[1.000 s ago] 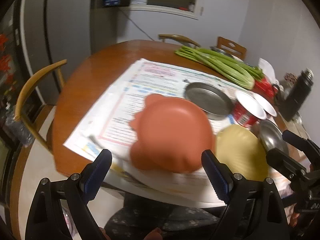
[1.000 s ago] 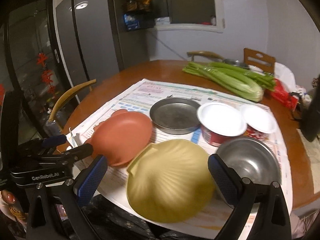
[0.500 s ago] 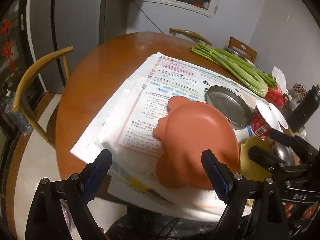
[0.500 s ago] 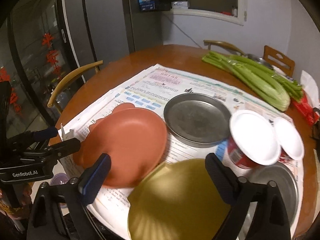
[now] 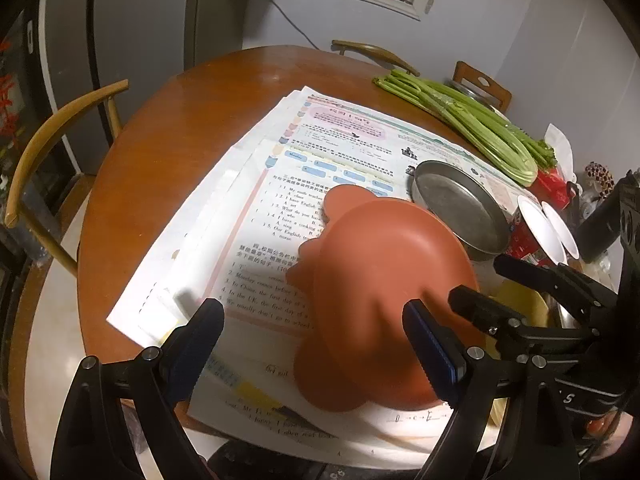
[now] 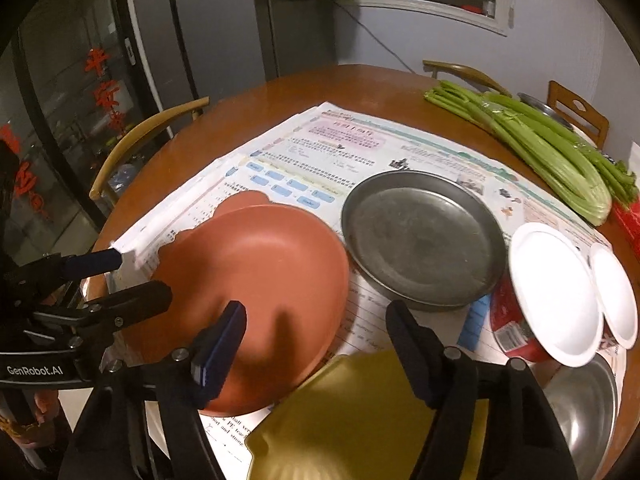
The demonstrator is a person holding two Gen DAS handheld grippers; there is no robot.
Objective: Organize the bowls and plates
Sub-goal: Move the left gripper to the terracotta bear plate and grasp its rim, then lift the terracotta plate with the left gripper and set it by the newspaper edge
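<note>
A terracotta plate point(image 5: 380, 288) point(image 6: 256, 280) lies on newspaper near the table's front edge. My left gripper point(image 5: 316, 344) point(image 6: 120, 278) is open and hovers at the plate's left rim, its right finger over the plate. A yellow shell-shaped plate point(image 6: 360, 412) point(image 5: 520, 300) lies just right of the terracotta one. My right gripper point(image 6: 316, 348) point(image 5: 496, 288) hangs over the gap where the two plates meet. Its jaws are closing, and the pads press on nothing. A round metal pan point(image 6: 420, 236) sits behind them. A steel bowl point(image 6: 580, 400) sits at the right.
Two red cups with white lids point(image 6: 552, 292) stand right of the pan. A celery bunch point(image 6: 540, 148) lies at the back right, and a dark bottle point(image 5: 600, 224) stands at the right edge. Newspaper point(image 5: 340, 136) covers much of the round wooden table point(image 5: 160, 152). Wooden chairs point(image 5: 48, 144) ring it.
Both grippers came forward and down toward the plates, so the plates look larger. The right gripper's jaws narrowed markedly. The left jaws kept their width.
</note>
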